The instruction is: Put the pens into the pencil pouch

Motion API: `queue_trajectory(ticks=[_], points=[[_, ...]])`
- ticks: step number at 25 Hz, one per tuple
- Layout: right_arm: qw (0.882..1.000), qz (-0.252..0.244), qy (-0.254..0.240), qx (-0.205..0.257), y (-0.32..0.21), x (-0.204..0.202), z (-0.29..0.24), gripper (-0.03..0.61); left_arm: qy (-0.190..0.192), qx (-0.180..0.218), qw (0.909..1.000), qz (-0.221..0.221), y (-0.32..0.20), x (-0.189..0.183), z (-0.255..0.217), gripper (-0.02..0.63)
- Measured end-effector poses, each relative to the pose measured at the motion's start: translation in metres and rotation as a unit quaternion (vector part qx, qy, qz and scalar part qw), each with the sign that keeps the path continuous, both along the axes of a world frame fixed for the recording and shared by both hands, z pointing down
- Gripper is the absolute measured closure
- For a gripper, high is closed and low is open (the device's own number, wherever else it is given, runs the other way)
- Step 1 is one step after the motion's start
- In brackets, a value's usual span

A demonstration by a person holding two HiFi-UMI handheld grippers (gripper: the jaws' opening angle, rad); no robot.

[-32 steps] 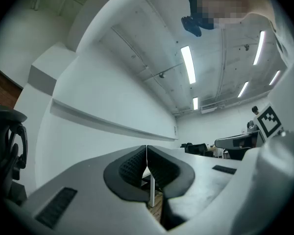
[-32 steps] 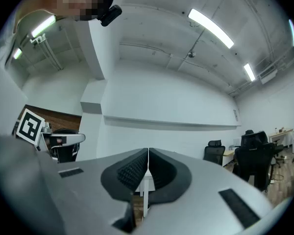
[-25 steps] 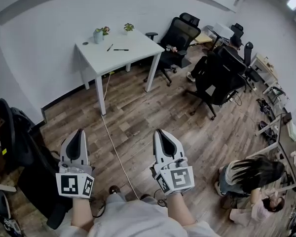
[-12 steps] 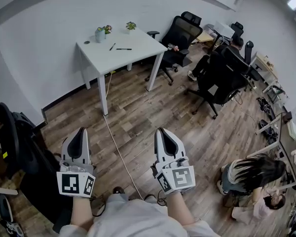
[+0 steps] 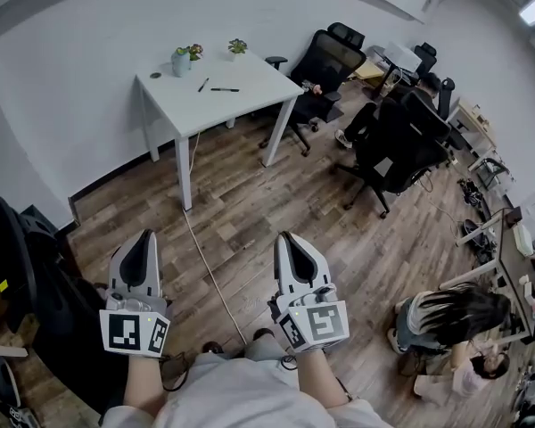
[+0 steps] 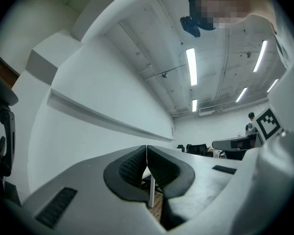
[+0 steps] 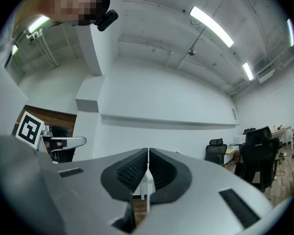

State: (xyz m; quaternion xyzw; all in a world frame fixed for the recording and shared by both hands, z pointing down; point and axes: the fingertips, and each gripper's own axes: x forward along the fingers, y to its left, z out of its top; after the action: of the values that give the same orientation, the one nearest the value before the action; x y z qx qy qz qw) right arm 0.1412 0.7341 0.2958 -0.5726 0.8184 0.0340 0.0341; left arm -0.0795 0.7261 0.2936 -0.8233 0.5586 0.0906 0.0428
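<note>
Floor space first, from the head view. At the far left a black chair crowded the edge of the frame, close beside the left gripper. That gripper was held low in front of the person, its jaws together with nothing between them. Ahead of it the wooden floor lay open up to the worktop, crossed only by a pale cable that ran from the worktop's legs toward the person's feet. The worktop stood with its back edge along the white wall; its front and right edges were free.

Both task items were on the worktop, well apart from both grippers. The slanted pen was thin and dark. The level pen lay just to its right, also dark, not touching it. Two small potted plants stood near the back edge.

The right gripper was level with the left one, jaws likewise pressed shut and empty. Further right, office chairs filled the floor, and a seated person was at the lower right.

View differences: only the head view showed the worktop's top and the pens. The two gripper views looked nearly level; they showed the ribbed pads meeting, a white worktop leg below them, and ceiling strip lights that the head view missed. Each gripper view also caught the other gripper's marker cube at its edge.
</note>
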Motion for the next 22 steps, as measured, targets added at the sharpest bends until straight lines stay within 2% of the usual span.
queue_trajectory(ticks=[9,13,17,22], points=[[1.0,-0.005,0.005,0.01,-0.078,0.025,0.007,0.551,-0.001,0.006,0.9999,-0.014,-0.07,0.016,0.005,0.589],[1.0,-0.019,0.001,0.016,-0.141,0.05,0.007,0.55,-0.009,0.007,0.9994,-0.031,-0.129,0.04,0.004,0.589],[0.999,-0.041,0.004,0.027,-0.218,0.074,-0.007,0.551,-0.001,0.014,0.9991,-0.04,-0.199,0.07,-0.012,0.589],[0.996,-0.07,0.007,0.048,-0.299,0.099,-0.026,0.551,-0.004,0.036,0.9972,-0.066,-0.272,0.098,-0.031,0.589]])
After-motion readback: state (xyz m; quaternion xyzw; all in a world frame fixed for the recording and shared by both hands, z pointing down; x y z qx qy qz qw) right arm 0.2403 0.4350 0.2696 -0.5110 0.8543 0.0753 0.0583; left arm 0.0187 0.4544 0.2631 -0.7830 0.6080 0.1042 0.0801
